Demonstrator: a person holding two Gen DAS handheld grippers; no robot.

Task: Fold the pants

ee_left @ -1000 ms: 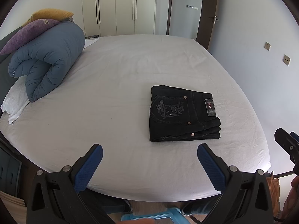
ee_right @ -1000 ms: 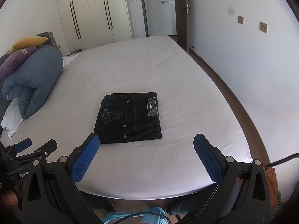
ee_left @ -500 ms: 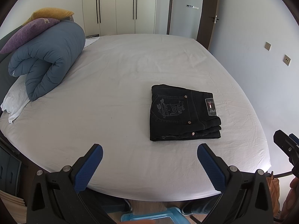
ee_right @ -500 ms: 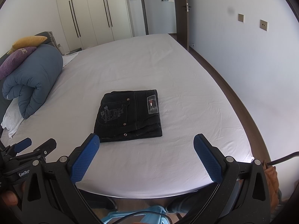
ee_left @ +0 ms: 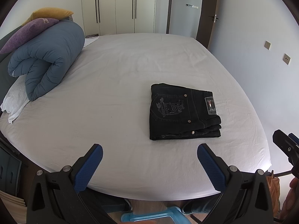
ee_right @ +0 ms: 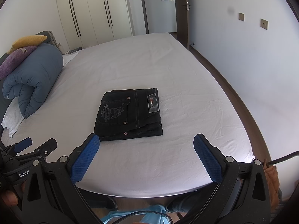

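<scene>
One white-sheeted bed (ee_left: pixel 115 97), one rolled blue duvet (ee_left: pixel 46 59) at its left side with two pillows on top, purple (ee_left: pixel 29 33) and yellow (ee_left: pixel 50 13). One pair of black jeans (ee_left: pixel 182 112) folded into a flat rectangle on the sheet right of centre, long axis left-right, waistband patch toward the right. Left gripper (ee_left: pixel 149 160) and right gripper (ee_right: pixel 146 149) both spread wide, holding nothing, apart from the jeans at the near bed edge.
</scene>
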